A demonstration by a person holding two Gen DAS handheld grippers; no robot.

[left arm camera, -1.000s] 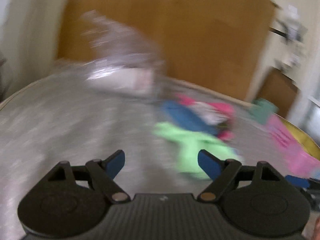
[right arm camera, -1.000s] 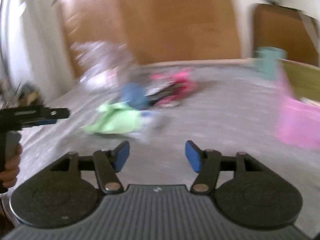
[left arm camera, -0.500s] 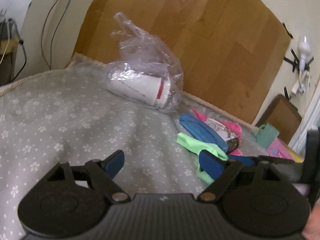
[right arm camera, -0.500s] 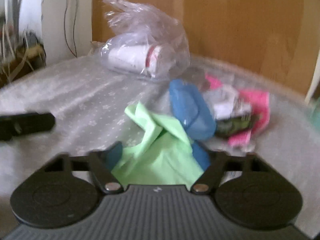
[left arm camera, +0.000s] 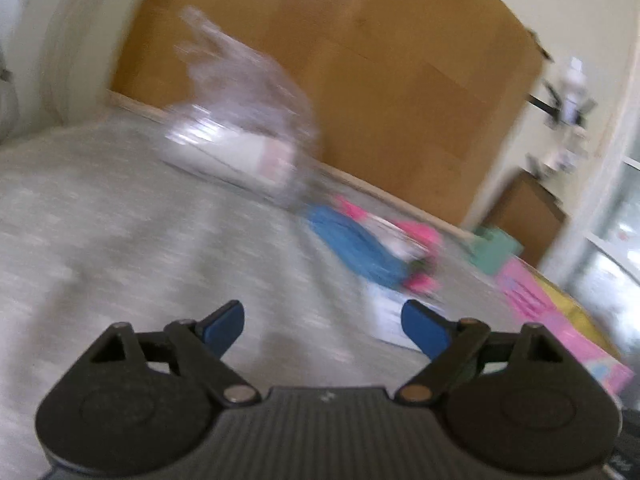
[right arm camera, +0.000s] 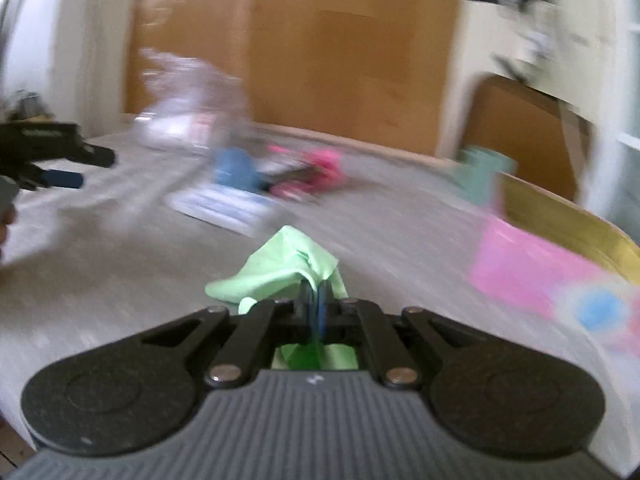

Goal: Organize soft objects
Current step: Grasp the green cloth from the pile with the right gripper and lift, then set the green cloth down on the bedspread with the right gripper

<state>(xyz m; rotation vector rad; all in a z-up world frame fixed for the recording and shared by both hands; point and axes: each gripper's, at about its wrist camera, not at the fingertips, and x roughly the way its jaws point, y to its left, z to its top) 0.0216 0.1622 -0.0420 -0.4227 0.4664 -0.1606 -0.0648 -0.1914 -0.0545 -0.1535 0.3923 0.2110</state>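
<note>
Green cloth between right tool pads

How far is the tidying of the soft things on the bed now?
Nothing looks sorted yet. In hand: the right gripper is shut on the green cloth. The left gripper is opening with nothing between its fingers. Left: the blue item and the pink items lie in a pile on the bed.

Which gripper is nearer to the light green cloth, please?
Right. The right gripper has its jaws shut on the green cloth; the left gripper, jaws opening, is apart with nothing between them.
</note>
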